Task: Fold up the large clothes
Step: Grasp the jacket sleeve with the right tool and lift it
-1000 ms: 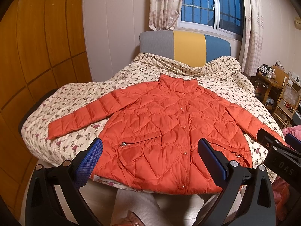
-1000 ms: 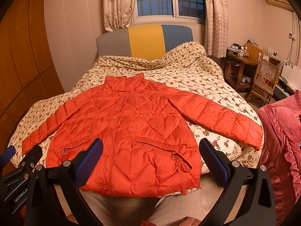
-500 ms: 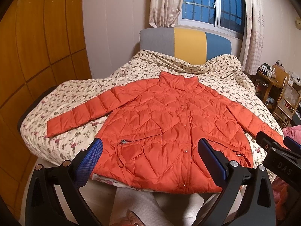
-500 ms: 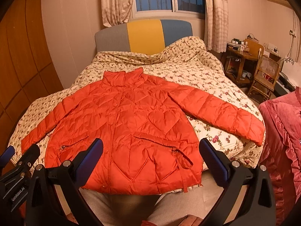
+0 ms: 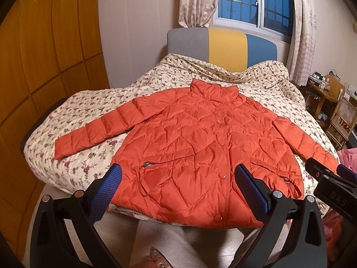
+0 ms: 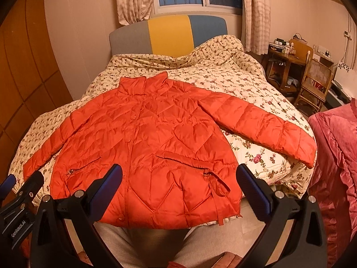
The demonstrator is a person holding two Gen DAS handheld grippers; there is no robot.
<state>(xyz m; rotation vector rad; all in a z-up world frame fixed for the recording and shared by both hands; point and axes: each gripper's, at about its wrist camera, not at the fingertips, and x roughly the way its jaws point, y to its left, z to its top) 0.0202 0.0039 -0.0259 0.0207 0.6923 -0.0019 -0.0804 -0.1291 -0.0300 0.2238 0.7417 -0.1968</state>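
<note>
Left wrist view: the orange jacket [image 5: 200, 147] lies flat on the bed [image 5: 73, 111]; both hand-held grippers gape empty. Judged best: the left hand-held gripper [image 5: 178, 189] pinches the far-left cuff [image 5: 64, 147], folding inward.

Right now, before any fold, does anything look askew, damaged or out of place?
Nothing serious. The orange jacket lies flat, buttoned, sleeves spread on the floral quilt; only its hem overhangs the bed's near edge. Left gripper and right gripper are open, holding nothing.
</note>
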